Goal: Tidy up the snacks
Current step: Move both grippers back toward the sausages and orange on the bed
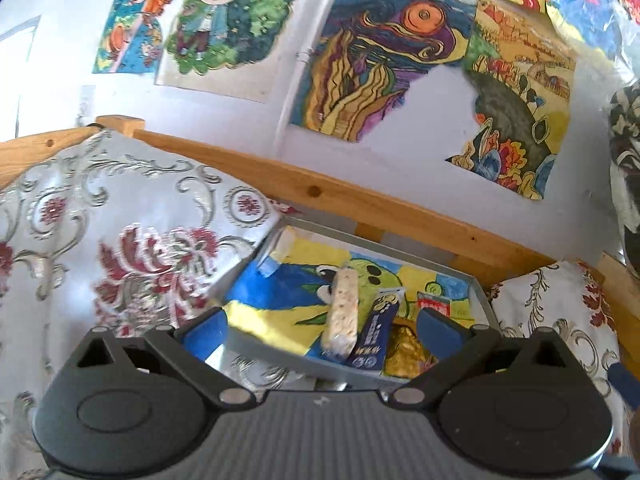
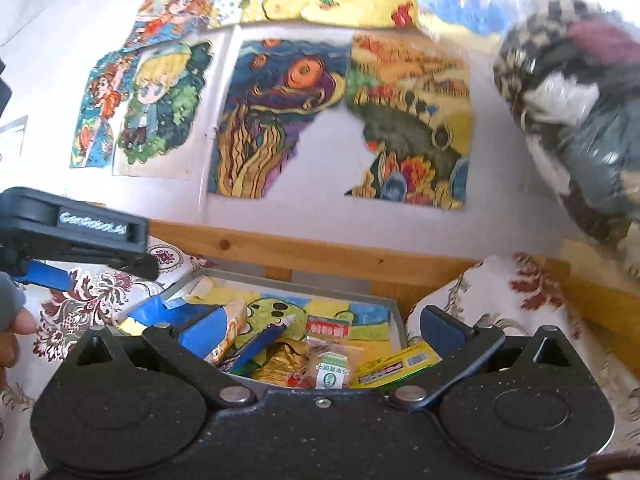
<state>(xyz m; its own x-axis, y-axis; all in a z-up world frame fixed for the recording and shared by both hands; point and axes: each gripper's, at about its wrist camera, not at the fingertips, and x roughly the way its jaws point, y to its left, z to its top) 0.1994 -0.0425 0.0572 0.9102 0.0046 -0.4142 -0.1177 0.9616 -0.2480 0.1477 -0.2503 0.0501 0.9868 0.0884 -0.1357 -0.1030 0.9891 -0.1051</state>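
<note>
— Where are the snacks?
— In the shallow grey metal tray point(image 2: 394, 312) between two floral cushions: a pale rice bar in clear wrap point(image 1: 341, 312), a dark blue stick packet point(image 1: 374, 336), a crumpled gold foil packet point(image 1: 404, 350), and a yellow-green flat box point(image 2: 396, 366) at the right wall.
— And the grippers?
— The left gripper point(image 1: 320, 326) and right gripper point(image 2: 316, 332) both stand wide apart, empty. The round biscuit pack point(image 2: 330, 370) looks sealed, though it's blurry.

left gripper point(image 1: 322, 326) open, empty | tray point(image 1: 482, 300): rice bar point(image 1: 341, 312), blue packet point(image 1: 374, 334)
</note>
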